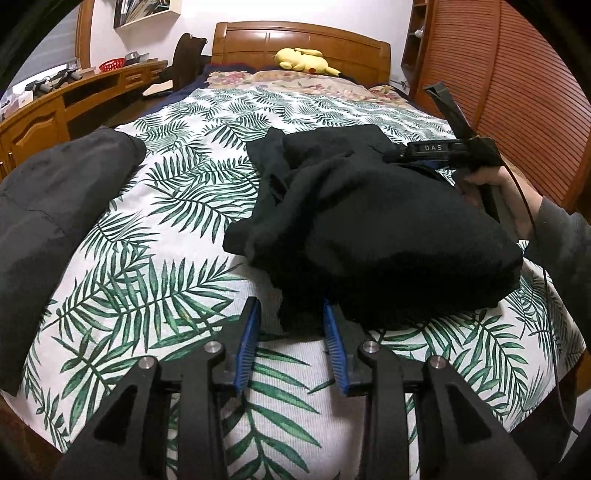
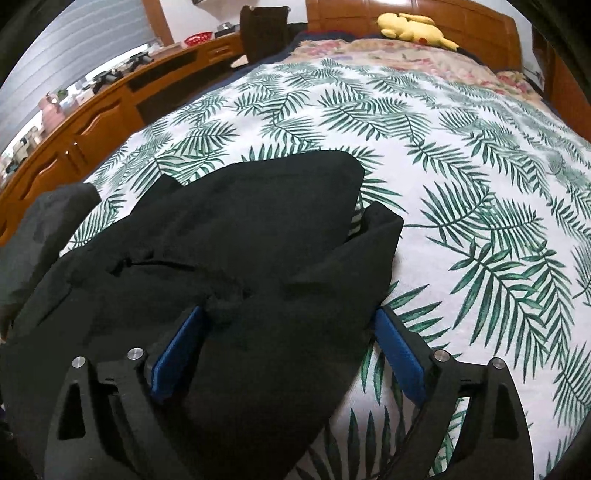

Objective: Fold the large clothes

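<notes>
Bunching black garment [image 1: 369, 229] hiding right gripper [image 2: 290, 328] fingers' tips.

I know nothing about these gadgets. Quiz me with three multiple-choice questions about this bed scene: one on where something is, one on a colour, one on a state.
1. Where does the yellow plush toy lie?
A. by the wooden headboard
B. on the desk
C. on the floor

2. What colour is the garment being handled?
A. red
B. white
C. black

3. How do the right gripper jaws stand?
A. clamped shut on nothing
B. wide open over the garment
C. folded away out of sight

Answers:
1 A: the toy rests on the floral pillows just before the headboard.
2 C: the crumpled cloth on the palm-leaf bedspread is black.
3 B: the blue pads stand far apart with black cloth between them.
</notes>
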Demonstrator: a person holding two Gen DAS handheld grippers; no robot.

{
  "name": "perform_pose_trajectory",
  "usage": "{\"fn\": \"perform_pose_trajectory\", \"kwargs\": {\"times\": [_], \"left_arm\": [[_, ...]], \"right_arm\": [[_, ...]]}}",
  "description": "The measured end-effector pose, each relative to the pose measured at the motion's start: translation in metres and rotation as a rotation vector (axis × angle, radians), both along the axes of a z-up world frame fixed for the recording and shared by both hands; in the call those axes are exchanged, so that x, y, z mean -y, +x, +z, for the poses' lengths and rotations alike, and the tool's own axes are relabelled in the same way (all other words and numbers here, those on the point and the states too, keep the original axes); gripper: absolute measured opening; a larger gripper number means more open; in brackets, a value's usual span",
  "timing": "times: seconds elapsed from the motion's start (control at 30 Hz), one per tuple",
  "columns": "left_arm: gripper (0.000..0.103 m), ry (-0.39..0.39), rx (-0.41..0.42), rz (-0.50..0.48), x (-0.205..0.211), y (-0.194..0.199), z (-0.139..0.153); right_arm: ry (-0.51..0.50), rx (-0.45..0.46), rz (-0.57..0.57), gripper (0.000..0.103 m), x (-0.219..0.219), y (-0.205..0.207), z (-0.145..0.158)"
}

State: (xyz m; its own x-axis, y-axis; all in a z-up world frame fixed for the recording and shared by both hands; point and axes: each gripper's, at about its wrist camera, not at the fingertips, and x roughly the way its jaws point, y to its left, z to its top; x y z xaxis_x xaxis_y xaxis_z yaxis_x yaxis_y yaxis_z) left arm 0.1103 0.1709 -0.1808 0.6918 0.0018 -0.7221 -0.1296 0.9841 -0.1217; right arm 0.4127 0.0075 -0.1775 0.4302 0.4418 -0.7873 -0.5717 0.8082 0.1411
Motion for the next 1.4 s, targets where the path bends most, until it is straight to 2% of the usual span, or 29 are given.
{"fn": "perform_pose_trajectory", "kwargs": {"times": [0.3,0.7,0.93,1.03,1.1,1.17,1.23,1.27,1.4], "left_arm": [[0.033,-0.057,0.004,0.008,-0.006,0.0,-0.002],[0.034,-0.086,0.005,0.018,-0.009,0.002,-0.003],[0.034,-0.126,0.016,0.012,-0.011,0.002,-0.003],[0.033,-0.123,0.016,-0.004,-0.007,0.005,-0.004],[0.025,-0.117,0.023,-0.019,-0.005,0.006,-0.005],[0.011,-0.123,0.03,-0.033,-0.004,0.007,-0.004],[0.006,-0.114,0.041,-0.042,-0.004,0.006,-0.001],[0.005,-0.116,0.051,-0.042,-0.005,0.005,0.002],[0.004,-0.113,0.095,-0.034,-0.009,0.0,0.015]], "right_arm": [[0.084,-0.101,-0.022,0.098,0.01,0.01,-0.013],[0.092,-0.104,-0.018,0.097,0.01,0.007,-0.013],[0.108,-0.113,-0.009,0.091,0.011,0.005,-0.013],[0.124,-0.12,-0.001,0.084,0.011,0.004,-0.012],[0.14,-0.123,0.011,0.077,0.012,0.002,-0.01],[0.149,-0.113,0.021,0.065,0.013,-0.001,-0.007],[0.146,-0.092,0.024,0.055,0.014,-0.005,-0.001],[0.144,-0.08,0.024,0.049,0.014,-0.007,0.002],[0.123,-0.022,0.021,0.037,0.014,-0.018,0.018]]}}
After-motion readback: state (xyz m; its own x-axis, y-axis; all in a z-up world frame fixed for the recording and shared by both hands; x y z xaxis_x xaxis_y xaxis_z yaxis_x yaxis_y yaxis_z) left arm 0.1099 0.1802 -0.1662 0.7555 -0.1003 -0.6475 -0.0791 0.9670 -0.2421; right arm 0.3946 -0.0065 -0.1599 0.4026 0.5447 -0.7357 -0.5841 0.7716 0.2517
